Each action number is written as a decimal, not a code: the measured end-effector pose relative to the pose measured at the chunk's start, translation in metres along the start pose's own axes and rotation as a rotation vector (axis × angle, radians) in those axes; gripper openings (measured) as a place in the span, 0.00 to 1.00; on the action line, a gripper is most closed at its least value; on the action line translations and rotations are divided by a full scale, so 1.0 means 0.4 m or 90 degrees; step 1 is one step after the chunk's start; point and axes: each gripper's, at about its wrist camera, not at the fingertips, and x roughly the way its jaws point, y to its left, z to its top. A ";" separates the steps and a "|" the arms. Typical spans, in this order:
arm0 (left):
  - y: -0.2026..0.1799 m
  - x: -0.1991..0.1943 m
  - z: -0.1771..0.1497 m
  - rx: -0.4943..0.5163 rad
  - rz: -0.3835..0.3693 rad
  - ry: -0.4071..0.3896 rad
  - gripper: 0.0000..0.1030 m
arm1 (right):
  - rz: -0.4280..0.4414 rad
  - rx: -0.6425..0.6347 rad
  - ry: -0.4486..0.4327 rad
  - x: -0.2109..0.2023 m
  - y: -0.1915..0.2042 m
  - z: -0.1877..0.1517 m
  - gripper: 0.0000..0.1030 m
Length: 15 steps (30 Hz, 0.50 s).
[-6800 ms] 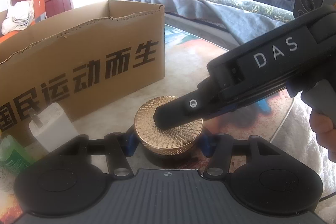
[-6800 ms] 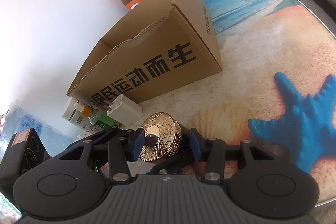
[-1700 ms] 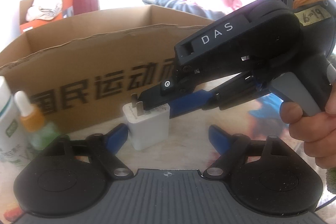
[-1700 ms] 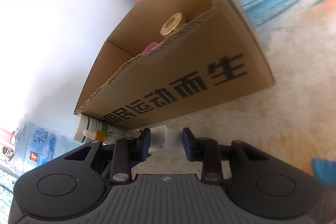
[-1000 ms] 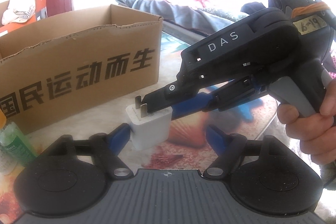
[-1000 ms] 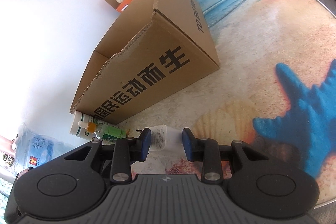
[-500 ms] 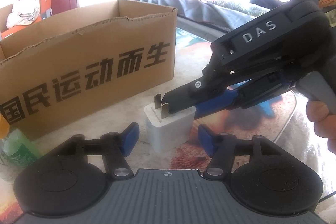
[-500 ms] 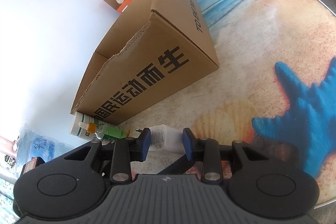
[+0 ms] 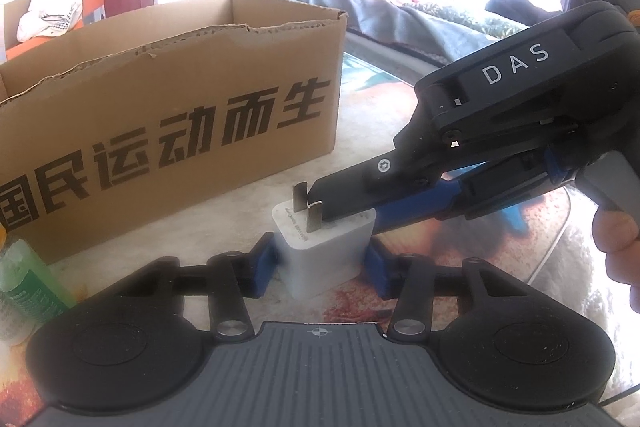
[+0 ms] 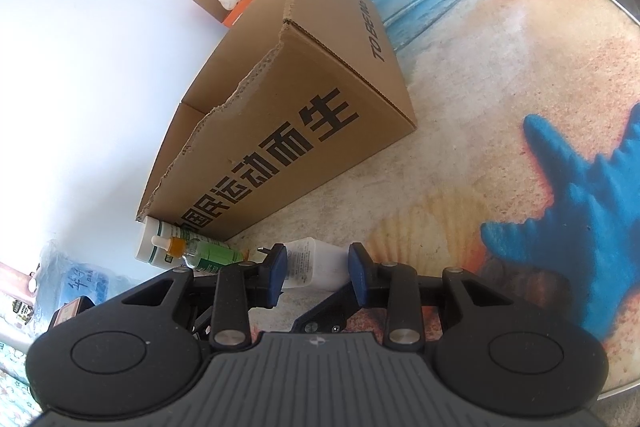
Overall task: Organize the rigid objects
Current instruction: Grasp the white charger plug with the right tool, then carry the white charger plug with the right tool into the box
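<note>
A white plug charger [image 9: 320,251] with two metal prongs stands on the beach-print table. My left gripper [image 9: 322,263] has closed its blue pads on the charger's sides. My right gripper [image 10: 316,269] also holds the charger [image 10: 312,263] between its blue pads, and its fingers [image 9: 348,195] reach in from the right across the charger's top. The open cardboard box [image 9: 168,115] with black characters stands just behind; it also shows in the right wrist view [image 10: 288,107].
A green bottle [image 9: 28,279] stands at the left by the box corner. The right wrist view shows a white tube [image 10: 160,239] and a dropper bottle [image 10: 176,247] there. A blue starfish print [image 10: 568,195] marks the table right. Bedding lies beyond the table.
The right gripper carried the charger away from the box front and set it toward the middle. The left gripper has moved in and closed its pads on the charger's sides.
</note>
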 end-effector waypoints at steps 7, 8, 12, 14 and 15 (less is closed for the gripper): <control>0.006 -0.012 -0.002 -0.012 -0.001 0.001 0.45 | 0.001 -0.006 -0.001 0.000 0.005 -0.001 0.36; 0.008 -0.016 -0.002 -0.014 -0.002 0.000 0.45 | 0.002 -0.007 -0.001 -0.001 0.007 -0.002 0.36; 0.013 -0.032 -0.002 -0.013 0.000 -0.007 0.44 | 0.007 -0.015 -0.004 -0.008 0.018 -0.004 0.36; 0.018 -0.042 0.000 -0.012 0.002 -0.011 0.44 | 0.011 -0.020 -0.007 -0.011 0.026 -0.003 0.36; 0.018 -0.048 0.002 -0.013 0.004 -0.015 0.44 | 0.013 -0.023 -0.008 -0.014 0.030 -0.001 0.36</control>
